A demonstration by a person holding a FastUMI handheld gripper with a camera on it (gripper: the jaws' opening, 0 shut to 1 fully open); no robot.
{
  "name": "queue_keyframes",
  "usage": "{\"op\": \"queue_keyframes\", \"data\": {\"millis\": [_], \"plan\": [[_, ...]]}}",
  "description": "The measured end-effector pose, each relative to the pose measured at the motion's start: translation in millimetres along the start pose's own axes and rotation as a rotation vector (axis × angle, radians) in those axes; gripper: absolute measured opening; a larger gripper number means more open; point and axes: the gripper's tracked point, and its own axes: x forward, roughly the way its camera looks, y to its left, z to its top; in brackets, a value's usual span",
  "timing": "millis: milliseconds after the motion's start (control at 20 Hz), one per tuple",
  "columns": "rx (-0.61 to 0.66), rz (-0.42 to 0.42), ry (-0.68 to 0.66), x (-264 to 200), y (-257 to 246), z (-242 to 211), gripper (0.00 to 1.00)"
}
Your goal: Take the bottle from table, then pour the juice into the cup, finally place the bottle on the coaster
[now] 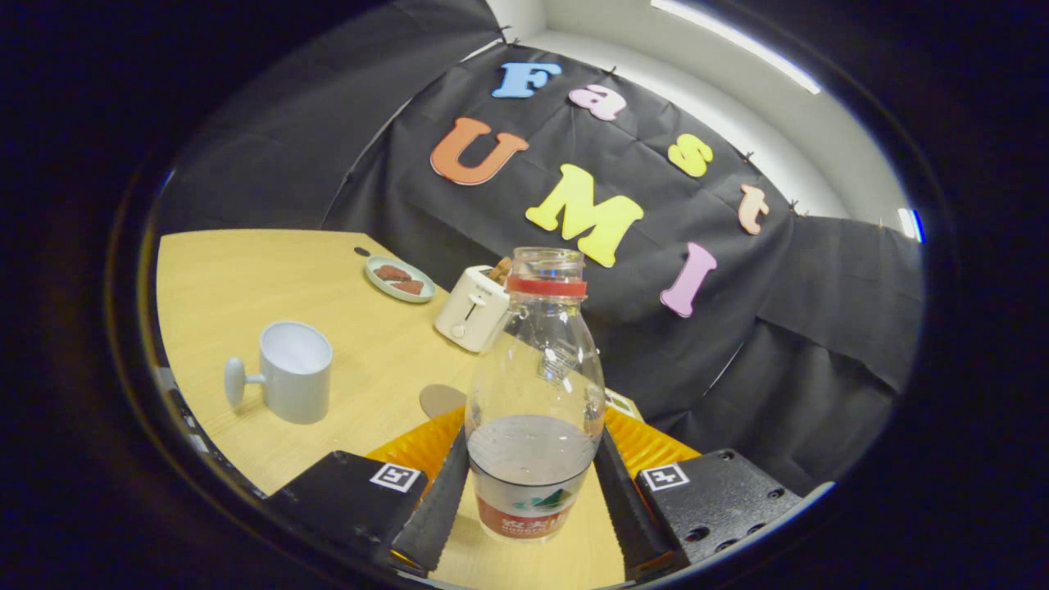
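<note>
Bottle (534, 393) base cut off low between the fingers, label only partly readable. Coaster (441, 400) half hidden behind the bottle's side. Standing upright, long axis vertical, open mouth up, red ring at the neck, some liquid in the lower part. Gripper (531, 492) narrowed around the bottle's lower body, both fingers (442, 500) pressing its sides. Cup (295, 370) well off left on the table (246, 279), handle pointing away from the bottle.

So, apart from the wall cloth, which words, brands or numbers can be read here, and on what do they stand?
Label on the bottle, which the gripper clamps between its fingers: print too blurred to read.
Square markers on the gripper: patterns, no letters.
Toaster and cup: no text seen.
</note>
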Motion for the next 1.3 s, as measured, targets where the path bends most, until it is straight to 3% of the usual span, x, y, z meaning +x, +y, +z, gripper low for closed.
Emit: {"op": "queue_keyframes", "data": {"millis": [300, 650, 1300], "plan": [[-0.112, -0.024, -0.004, 5.1, 0.8, 4.7, 0.83], [-0.453, -0.141, -0.056, 3.2, -9.3, 27.1, 0.83], [-0.808, -0.109, -0.016, 14.0, 32.4, 35.8, 0.83]]}}
